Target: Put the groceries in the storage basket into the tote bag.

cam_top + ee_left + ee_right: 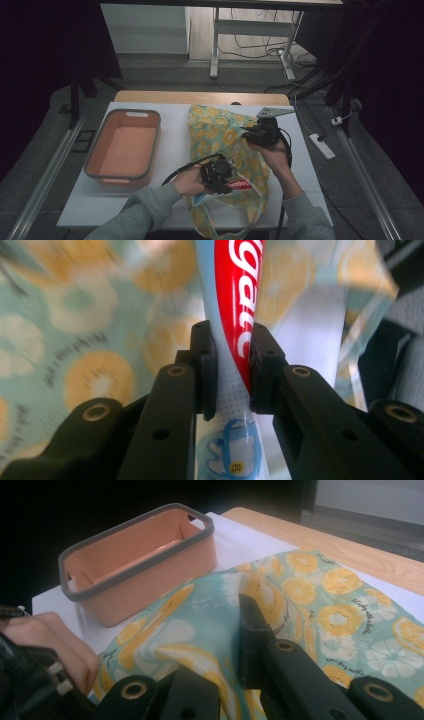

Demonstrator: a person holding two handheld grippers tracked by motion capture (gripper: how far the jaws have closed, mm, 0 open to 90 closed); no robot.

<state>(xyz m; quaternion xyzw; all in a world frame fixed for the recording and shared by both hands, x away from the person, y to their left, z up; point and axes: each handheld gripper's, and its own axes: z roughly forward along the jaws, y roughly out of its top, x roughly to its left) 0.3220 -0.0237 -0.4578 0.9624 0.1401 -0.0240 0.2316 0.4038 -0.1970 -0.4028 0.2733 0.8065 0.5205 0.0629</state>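
Orange bin (123,149) sits left on the bench (172,130), well apart from the bag. Left claw (223,181) is clamped on the toothpaste tube (239,185) at the bag (220,135) mouth, tube's long axis running into the bag. Right claw (248,135) pinches bag fabric, jaws narrow, holding it up.

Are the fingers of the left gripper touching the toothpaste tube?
Touching. In the left gripper view, both fingers of the left gripper press against the toothpaste tube, which is pinched narrower between them.
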